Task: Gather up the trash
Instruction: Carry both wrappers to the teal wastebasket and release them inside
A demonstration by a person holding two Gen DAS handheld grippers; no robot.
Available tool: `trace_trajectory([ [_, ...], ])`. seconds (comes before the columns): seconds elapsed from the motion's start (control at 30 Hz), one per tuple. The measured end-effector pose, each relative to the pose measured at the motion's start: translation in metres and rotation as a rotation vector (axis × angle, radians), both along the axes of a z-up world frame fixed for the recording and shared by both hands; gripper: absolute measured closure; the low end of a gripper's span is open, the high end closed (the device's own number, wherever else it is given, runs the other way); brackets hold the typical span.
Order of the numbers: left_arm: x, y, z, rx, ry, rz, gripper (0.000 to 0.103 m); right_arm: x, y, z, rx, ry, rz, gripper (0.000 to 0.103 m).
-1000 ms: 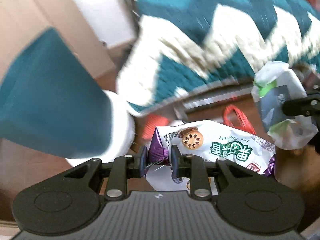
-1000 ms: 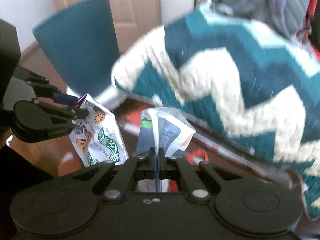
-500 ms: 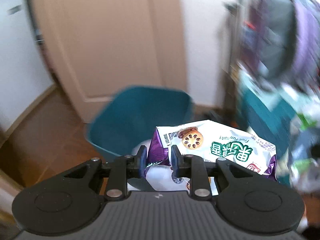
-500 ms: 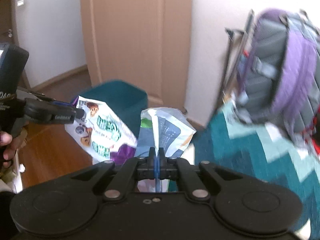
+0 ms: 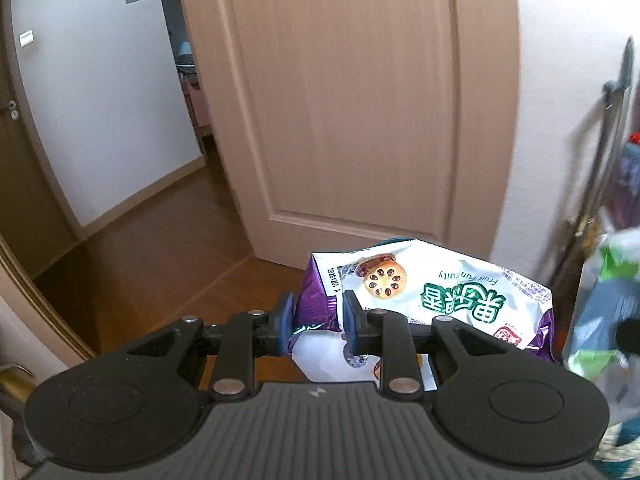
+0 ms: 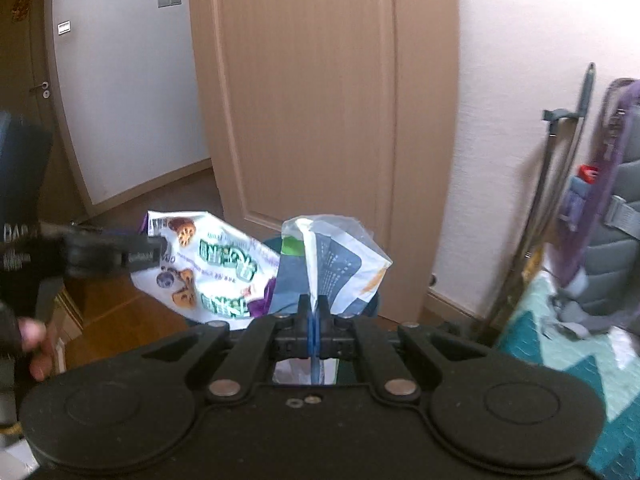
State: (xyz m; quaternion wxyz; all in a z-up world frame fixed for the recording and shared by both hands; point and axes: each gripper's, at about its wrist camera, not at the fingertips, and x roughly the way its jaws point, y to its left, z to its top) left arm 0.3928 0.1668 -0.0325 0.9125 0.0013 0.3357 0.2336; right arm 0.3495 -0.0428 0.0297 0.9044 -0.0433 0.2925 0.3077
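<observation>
The left gripper (image 5: 316, 320) pinches a purple and white snack bag (image 5: 432, 300) by its folded purple corner, low in the middle of the left wrist view. Holding only the corner lets the rest of the bag hang free, so I think it can drop easily when the gripper lets go.

The right gripper (image 6: 314, 320) has its jaws pressed tight together on the thin edge of a white and blue wrapper (image 6: 332, 264), in the lower middle of the right wrist view. The wrapper is thin, so the jaws must close all the way to keep it.

Both pieces of trash are up in the air, side by side, in front of the tan door (image 6: 320, 100). A bit of a teal bin (image 6: 276, 244) peeks out between and behind the two bags (most of it is hidden). I think the trash is held high so it can go over the bin's rim.

At the left edge, a hand (image 6: 34, 344) holds the left gripper's handle.
</observation>
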Motion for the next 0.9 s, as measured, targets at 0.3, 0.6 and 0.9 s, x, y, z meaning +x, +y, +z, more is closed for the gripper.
trace_trajectory([
  [0.3,0.042,0.025,-0.038,0.085,0.065,-0.018,0.078,0.043,0.052,-0.041,-0.001,0.096,0.010,0.102],
  [0.6,0.071,0.008,-0.082,0.151,0.184,-0.152,0.076,0.055,0.069,-0.083,-0.088,0.163,0.018,0.090],
  [0.9,0.076,-0.005,-0.099,0.057,0.267,-0.217,0.068,0.054,0.056,-0.093,-0.098,0.190,-0.013,0.077],
])
